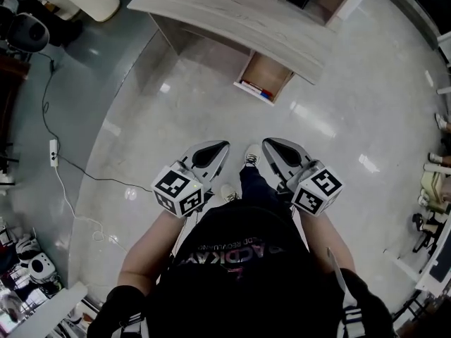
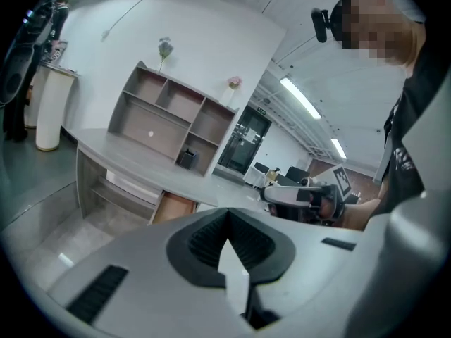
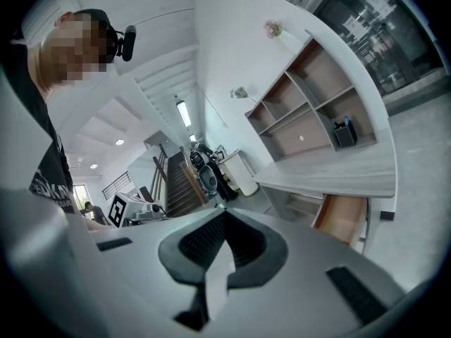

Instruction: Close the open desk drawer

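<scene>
The drawer (image 1: 264,78) stands pulled out from under the right part of the desk (image 1: 232,13), its front toward the person, with small red and blue things (image 1: 255,89) lying along its front edge. It is well apart from both grippers, with bare floor (image 1: 176,111) between.

The left gripper (image 1: 223,146) and right gripper (image 1: 268,144) are held side by side at waist height, near each other but not touching, both pointing toward the desk. The person's shoes (image 1: 251,155) show between and below them.

In the left gripper view the jaws are clenched together with nothing between them; the drawer shows as a brown box below the desktop, left of the jaw tips. In the right gripper view the jaws are likewise pressed together and empty, and the drawer sits to the right, under the desk edge.

A shelf unit (image 2: 173,118) stands on the desk, with a black box (image 2: 187,159) in a lower compartment and two flowers (image 2: 165,46) on top. A power strip (image 1: 53,152) with its cable lies on the floor at the left
</scene>
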A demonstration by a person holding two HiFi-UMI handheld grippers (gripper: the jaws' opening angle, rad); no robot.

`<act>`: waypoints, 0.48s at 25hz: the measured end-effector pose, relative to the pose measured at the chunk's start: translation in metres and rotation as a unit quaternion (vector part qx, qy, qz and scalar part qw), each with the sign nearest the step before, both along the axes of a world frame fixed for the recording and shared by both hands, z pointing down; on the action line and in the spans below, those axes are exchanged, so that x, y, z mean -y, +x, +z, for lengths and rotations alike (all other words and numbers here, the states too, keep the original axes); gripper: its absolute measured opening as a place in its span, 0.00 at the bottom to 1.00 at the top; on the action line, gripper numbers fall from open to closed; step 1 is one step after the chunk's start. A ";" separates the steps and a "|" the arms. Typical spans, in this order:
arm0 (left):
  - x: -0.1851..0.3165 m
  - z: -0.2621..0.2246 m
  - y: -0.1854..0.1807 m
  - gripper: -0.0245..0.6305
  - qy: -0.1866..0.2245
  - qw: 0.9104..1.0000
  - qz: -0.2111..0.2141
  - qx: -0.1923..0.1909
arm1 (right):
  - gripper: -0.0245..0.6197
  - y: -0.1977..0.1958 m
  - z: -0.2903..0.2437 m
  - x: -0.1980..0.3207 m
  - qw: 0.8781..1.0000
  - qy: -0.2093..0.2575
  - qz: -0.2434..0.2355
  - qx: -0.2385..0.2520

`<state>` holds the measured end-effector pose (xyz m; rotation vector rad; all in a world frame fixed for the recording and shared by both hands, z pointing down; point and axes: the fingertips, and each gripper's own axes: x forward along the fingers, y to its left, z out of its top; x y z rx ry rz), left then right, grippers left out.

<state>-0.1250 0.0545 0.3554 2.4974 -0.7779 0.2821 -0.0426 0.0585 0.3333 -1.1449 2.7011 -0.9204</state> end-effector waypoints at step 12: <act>0.086 0.036 0.032 0.05 0.004 0.998 -0.011 0.054 | 0.06 0.063 0.037 0.079 0.999 -0.033 0.017 -0.010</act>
